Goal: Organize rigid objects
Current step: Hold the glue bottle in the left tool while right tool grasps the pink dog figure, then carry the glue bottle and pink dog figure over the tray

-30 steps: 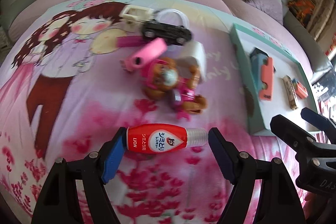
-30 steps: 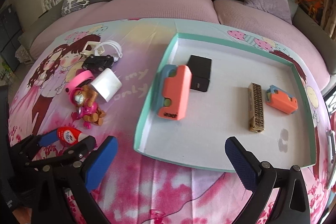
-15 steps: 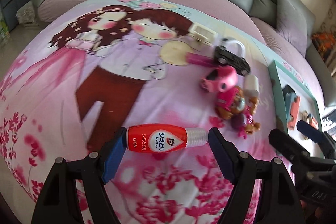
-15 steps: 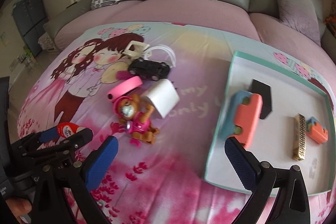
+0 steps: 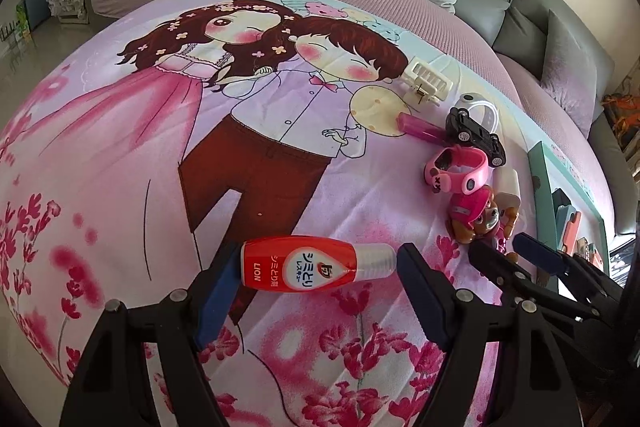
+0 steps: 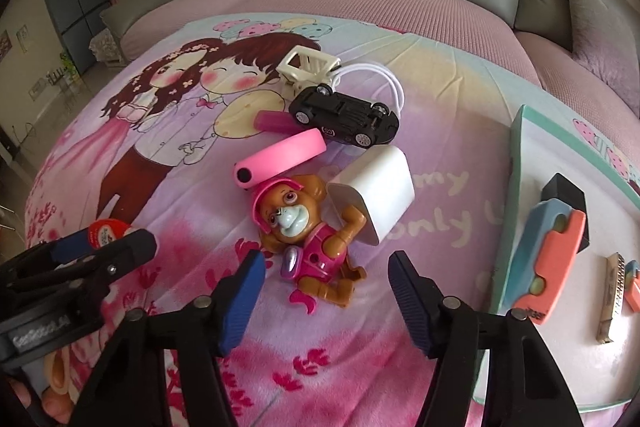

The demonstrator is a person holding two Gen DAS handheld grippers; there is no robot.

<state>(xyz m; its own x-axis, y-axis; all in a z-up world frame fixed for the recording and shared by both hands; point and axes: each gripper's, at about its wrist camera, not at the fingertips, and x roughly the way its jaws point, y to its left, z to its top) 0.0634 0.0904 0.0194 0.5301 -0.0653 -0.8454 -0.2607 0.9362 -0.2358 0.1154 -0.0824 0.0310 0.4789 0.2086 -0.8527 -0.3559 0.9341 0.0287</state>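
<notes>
Far left, at nine o'clock in the right wrist view: left gripper (image 6: 102,241) pinching a red stain-remover bottle (image 5: 298,270) end to end, long axis crosswise between the pads, base at one pad, clear cap at the other, lifted over the printed bedspread (image 5: 160,187).

Centre: right gripper (image 6: 324,291) with fingers spread and closing, nothing pressed yet. Just ahead at twelve o'clock, a pink-helmeted toy pup (image 6: 308,231), lying on its back, long axis running from eleven to five, feet nearest the fingertips. Right hand clearly nearer.

Crowding at one o'clock: white charger block (image 6: 374,193) touching the pup's raised arm. Beyond, pink wristband (image 6: 280,157), then black toy car (image 6: 344,115).

Far right, three o'clock: teal-rimmed tray (image 6: 516,163), bare room inside near its front edge.
</notes>
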